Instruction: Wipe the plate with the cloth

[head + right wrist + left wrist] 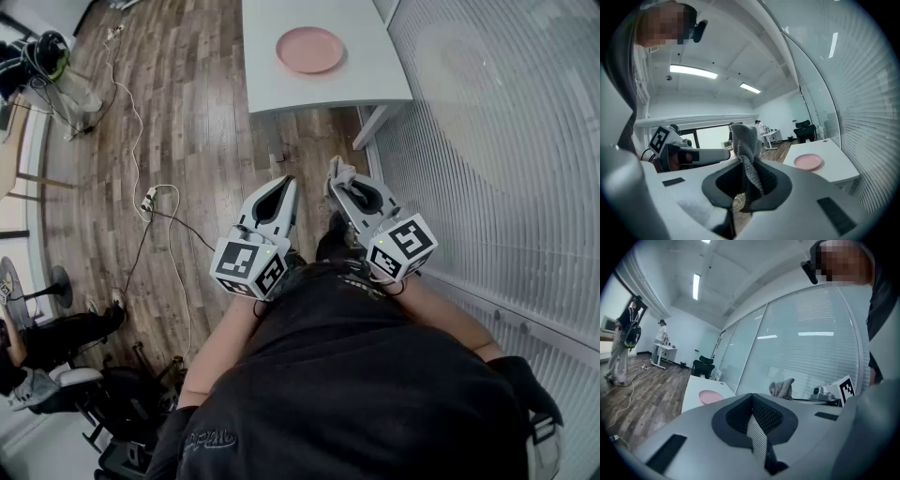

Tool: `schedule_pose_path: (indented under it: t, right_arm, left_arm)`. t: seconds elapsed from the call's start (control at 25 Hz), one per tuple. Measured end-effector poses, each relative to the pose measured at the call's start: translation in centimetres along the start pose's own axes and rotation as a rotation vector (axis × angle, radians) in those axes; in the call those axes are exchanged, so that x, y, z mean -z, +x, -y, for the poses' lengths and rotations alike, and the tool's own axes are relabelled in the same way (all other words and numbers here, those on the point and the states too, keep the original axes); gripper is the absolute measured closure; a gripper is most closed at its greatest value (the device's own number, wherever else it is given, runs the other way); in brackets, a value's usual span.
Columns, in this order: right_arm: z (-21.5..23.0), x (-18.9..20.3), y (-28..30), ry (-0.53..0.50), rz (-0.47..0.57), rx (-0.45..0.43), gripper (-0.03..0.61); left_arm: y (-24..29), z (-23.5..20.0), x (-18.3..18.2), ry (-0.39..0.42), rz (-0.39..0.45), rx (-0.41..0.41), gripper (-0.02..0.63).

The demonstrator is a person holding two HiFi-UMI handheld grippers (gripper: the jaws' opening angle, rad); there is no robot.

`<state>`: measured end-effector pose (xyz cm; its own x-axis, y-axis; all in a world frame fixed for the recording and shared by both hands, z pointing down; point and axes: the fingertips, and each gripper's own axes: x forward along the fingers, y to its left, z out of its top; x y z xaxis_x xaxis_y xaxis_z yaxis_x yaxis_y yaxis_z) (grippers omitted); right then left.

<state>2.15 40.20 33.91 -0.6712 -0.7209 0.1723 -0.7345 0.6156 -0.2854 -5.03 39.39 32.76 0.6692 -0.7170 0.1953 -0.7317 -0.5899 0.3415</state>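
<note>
- one wood floor (187, 112) is filling the left and middle of the head view.
- one glass wall (506, 141) with ribbed blinds is running down the right side.
- one white table (366, 80) is standing at the top of the head view, against that wall.
- one person in a dark shirt (356, 375) is holding the two grippers side by side, close to the body and over the floor, well short of the table.
- two other people are showing at the left: one is standing at the top corner (47, 66), and one is sitting lower down (56, 337).
- the left gripper (287, 183) is keeping its jaws pressed together, with nothing between them.
- the right gripper (336, 171) is clamping its jaws on the cloth.
- two marker cubes are showing, one at the back of each gripper (248, 265) (403, 246).
- one pink plate (310, 49) is lying flat on the table, bare, well apart from both grippers and from the cloth.
- one grey knitted cloth (744, 140) is sticking up out of the right gripper's jaws, bunched and folded, with a strip hanging down between them.
- one white cable (141, 141) is trailing across the floor to a power strip (150, 199).
</note>
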Motion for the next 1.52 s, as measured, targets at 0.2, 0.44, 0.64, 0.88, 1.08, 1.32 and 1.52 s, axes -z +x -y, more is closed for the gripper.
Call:
schedule_pose_path:
  t: [0.2, 0.44, 0.64, 0.88, 1.08, 1.32, 1.52]
  right_arm:
    - [3.8, -0.1, 1.0, 0.004, 0.001, 0.0, 0.538]
    - [7.2, -2.4, 2.3, -0.015, 0.016, -0.017, 0.538]
    - [9.8, -2.8, 3.7, 0.028, -0.01, -0.124, 0.538]
    - [12.5, -5.0, 3.5, 0.023, -0.018, -0.157, 0.538]
    - [14.4, -4.6, 3.2, 0.051, -0.029, -0.148, 0.538]
    - [17.9, -5.4, 5.5, 0.068, -0.059, -0.122, 0.538]
    - [19.1, -7.0, 6.8, 0.081, -0.061, -0.065, 0.538]
  left_arm:
    - [3.8, -0.8, 0.2, -0.002, -0.001, -0.005, 0.597]
    - [7.5, -1.4, -1.2, 0.011, 0.001, -0.017, 0.597]
    - [11.5, -1.5, -2.5, 0.025, 0.019, -0.027, 0.597]
    - [14.6, -0.2, -3.9, 0.023, 0.026, -0.036, 0.597]
    - [16.3, 0.6, -2.8, 0.019, -0.005, -0.023, 0.597]
    - [20.6, -1.5, -3.8, -0.004, -0.034, -0.002, 0.597]
    - [21.8, -2.5, -5.8, -0.007, -0.034, 0.041, 0.597]
